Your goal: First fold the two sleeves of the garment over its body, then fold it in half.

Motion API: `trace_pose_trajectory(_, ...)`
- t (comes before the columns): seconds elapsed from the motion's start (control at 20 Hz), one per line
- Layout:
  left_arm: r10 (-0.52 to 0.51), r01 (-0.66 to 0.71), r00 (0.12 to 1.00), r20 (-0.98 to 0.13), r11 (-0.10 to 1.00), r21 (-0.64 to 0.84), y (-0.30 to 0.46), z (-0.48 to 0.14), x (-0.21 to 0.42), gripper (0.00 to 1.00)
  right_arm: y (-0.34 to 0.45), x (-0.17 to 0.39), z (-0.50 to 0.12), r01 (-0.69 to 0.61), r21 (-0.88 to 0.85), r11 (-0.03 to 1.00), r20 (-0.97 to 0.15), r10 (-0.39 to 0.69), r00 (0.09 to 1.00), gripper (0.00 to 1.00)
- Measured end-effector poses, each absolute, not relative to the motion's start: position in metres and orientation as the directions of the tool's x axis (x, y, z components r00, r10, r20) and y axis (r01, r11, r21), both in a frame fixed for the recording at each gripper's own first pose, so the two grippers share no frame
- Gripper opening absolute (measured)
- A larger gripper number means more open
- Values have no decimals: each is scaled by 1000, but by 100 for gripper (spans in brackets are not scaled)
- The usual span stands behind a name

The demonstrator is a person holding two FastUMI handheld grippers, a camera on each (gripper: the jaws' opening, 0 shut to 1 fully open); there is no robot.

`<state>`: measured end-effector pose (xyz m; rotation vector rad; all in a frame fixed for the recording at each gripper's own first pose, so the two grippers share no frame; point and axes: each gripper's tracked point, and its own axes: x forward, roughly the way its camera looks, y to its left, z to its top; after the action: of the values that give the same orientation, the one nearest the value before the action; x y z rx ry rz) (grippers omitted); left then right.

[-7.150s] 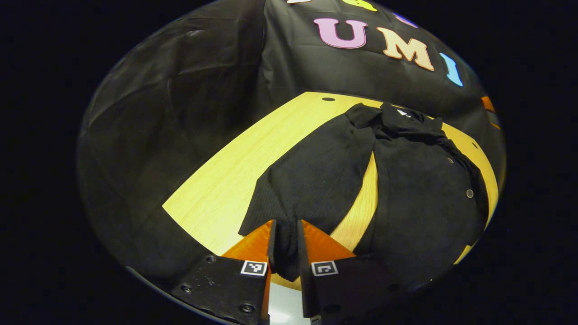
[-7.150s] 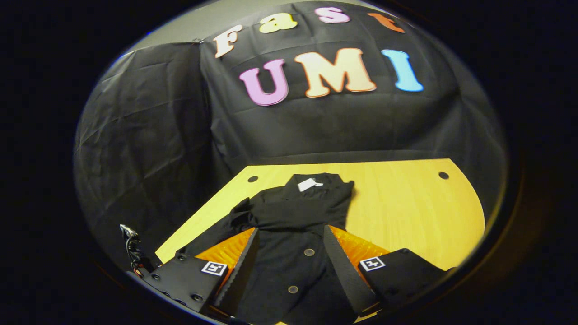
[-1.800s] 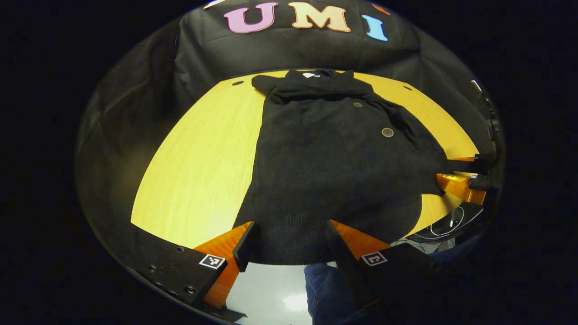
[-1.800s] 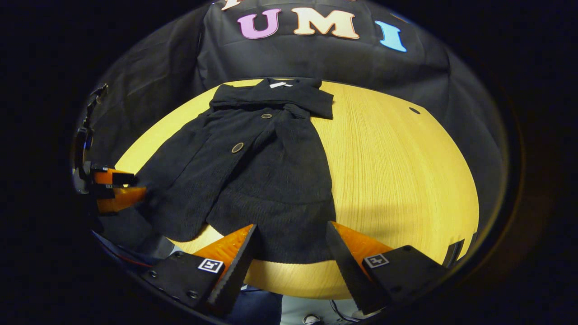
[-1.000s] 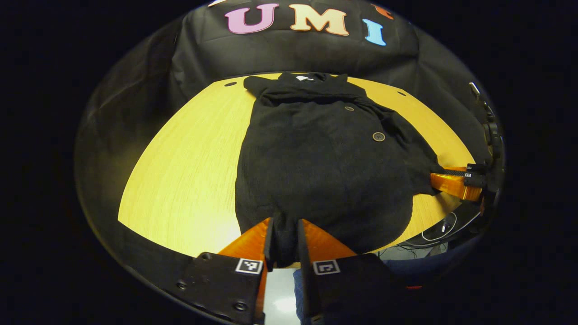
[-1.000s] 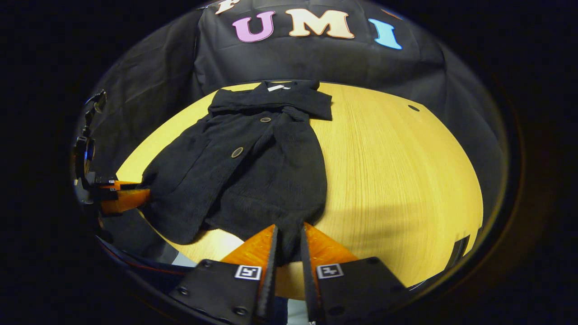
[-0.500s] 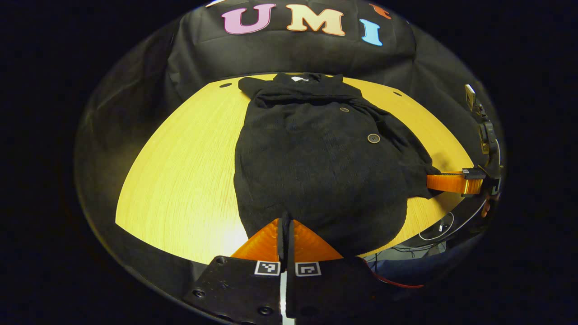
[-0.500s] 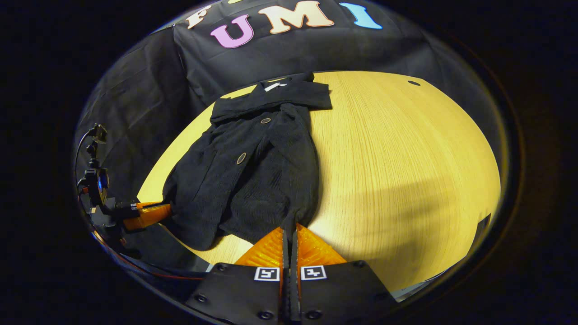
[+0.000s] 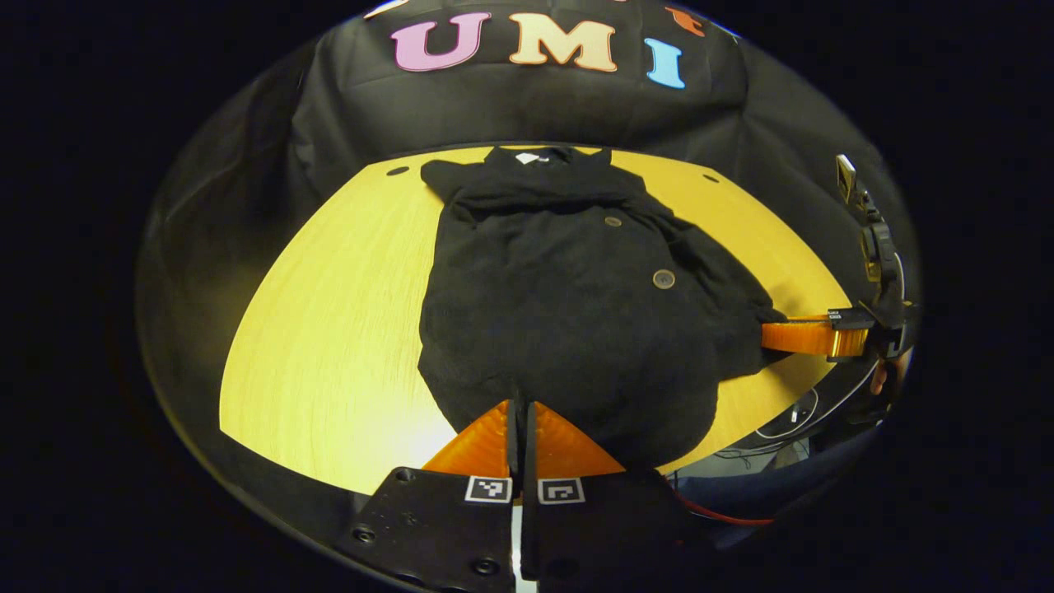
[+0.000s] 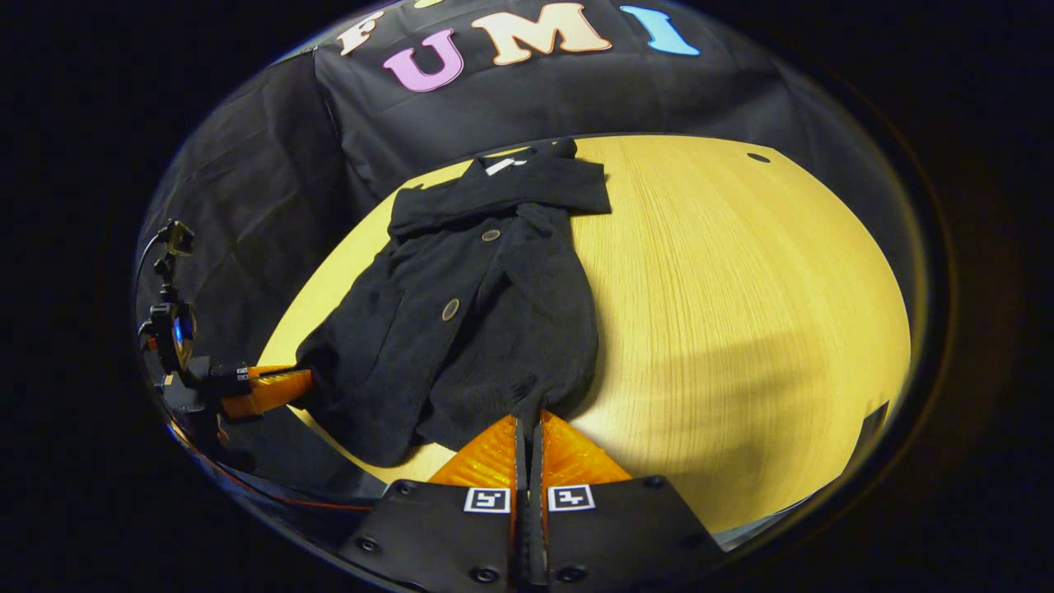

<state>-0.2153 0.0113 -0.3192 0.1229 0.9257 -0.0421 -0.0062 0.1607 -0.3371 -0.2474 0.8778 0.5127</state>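
Left gripper view: the left gripper (image 9: pixel 520 408) pinches the hem of the black buttoned garment (image 9: pixel 568 305) lying on the tabletop (image 9: pixel 329 329); its white neck label is unreadable. Right gripper view: the right gripper (image 10: pixel 531 420) likewise clamps the hem.

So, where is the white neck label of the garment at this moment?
The white neck label sits in the collar at the far end of the black garment, near the table edge by the booth wall; in the right gripper view it lies upper centre.
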Motion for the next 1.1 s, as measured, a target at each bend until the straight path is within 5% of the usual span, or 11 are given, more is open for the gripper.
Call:
trace_pose_trajectory(0.55, -74, 147, 754, -652, 988, 57, 0, -247, -117, 0, 222, 48, -265, -612, -101, 785, -695, 384, 608, 2)
trace_pose_trajectory(1.1, -80, 128, 852, -517, 990, 58, 29, -211, 2, 0, 264, 137, -209, -562, -204, 801, -598, 353, 720, 2)
